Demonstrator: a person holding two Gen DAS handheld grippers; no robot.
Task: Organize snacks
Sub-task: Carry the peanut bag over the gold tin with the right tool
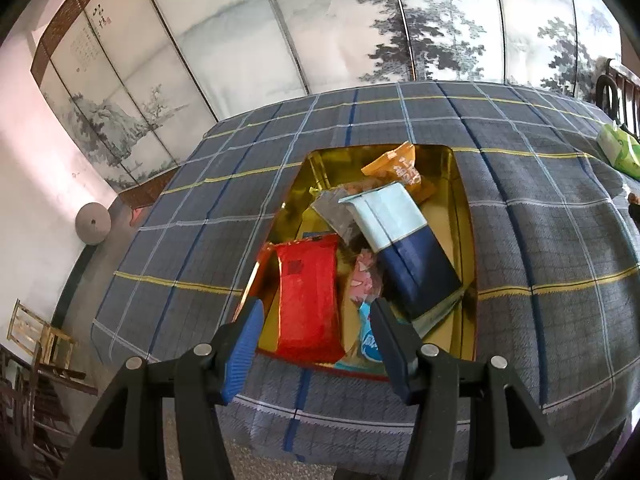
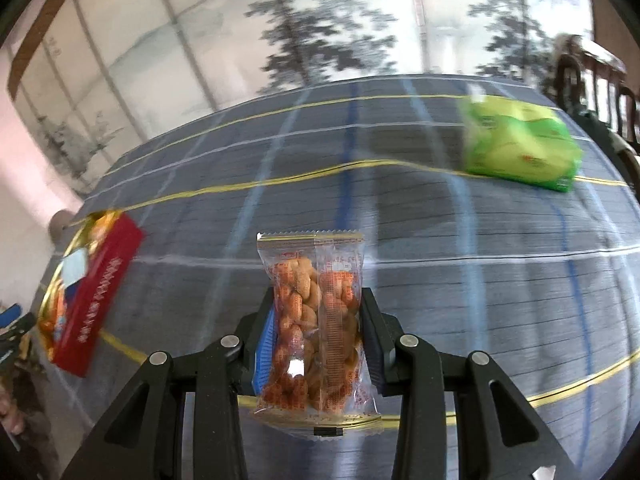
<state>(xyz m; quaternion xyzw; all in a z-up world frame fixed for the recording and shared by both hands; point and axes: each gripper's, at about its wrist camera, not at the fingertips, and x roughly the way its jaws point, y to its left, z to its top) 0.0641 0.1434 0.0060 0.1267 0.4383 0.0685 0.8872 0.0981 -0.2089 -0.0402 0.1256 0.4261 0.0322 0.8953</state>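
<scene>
A gold-lined tin box (image 1: 462,216) sits on the plaid cloth and holds several snacks: a red pack (image 1: 308,300), a blue and light-blue pack (image 1: 404,248), an orange pack (image 1: 400,168). My left gripper (image 1: 316,332) is open and empty, just above the box's near edge. My right gripper (image 2: 318,328) is shut on a clear packet of peanuts (image 2: 316,320), held above the cloth. The box with its red side (image 2: 92,296) shows at the left of the right wrist view.
A green snack bag (image 2: 520,148) lies on the plaid cloth (image 2: 440,260) at the far right; it also shows in the left wrist view (image 1: 618,150). A painted screen stands behind the table. Wooden chairs stand at the right.
</scene>
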